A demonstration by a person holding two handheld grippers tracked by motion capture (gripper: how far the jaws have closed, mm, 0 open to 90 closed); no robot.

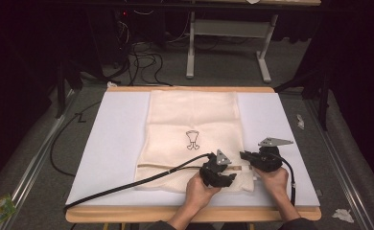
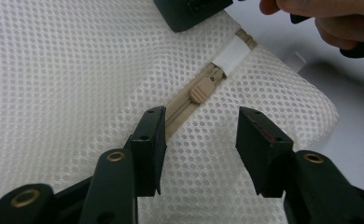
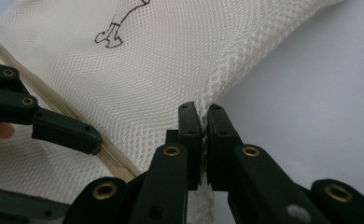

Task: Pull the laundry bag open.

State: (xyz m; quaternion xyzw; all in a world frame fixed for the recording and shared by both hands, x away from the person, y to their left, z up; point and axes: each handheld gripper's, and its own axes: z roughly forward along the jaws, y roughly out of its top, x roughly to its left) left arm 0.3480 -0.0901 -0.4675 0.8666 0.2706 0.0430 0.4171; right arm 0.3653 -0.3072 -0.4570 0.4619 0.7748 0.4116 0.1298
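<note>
The right gripper (image 3: 203, 128) is pinching the edge of the mesh bag (image 1: 192, 120). The left gripper (image 2: 201, 135) stands spread over the bag's tan zip, its puller (image 2: 199, 89) ahead of the jaws and untouched. The cream bag lies flat mid-table, reaching the far edge, and bears a small dark line drawing (image 1: 192, 139). A white sheet (image 1: 118, 143) covers the table.

Mesh bag (image 1: 193, 139) flat on my table (image 1: 118, 143), its zipper (image 2: 182, 109) along the near end, my left gripper (image 1: 217, 173) on the bag over the zipper, my right gripper (image 1: 261, 160) just right of it at the bag's right edge
</note>
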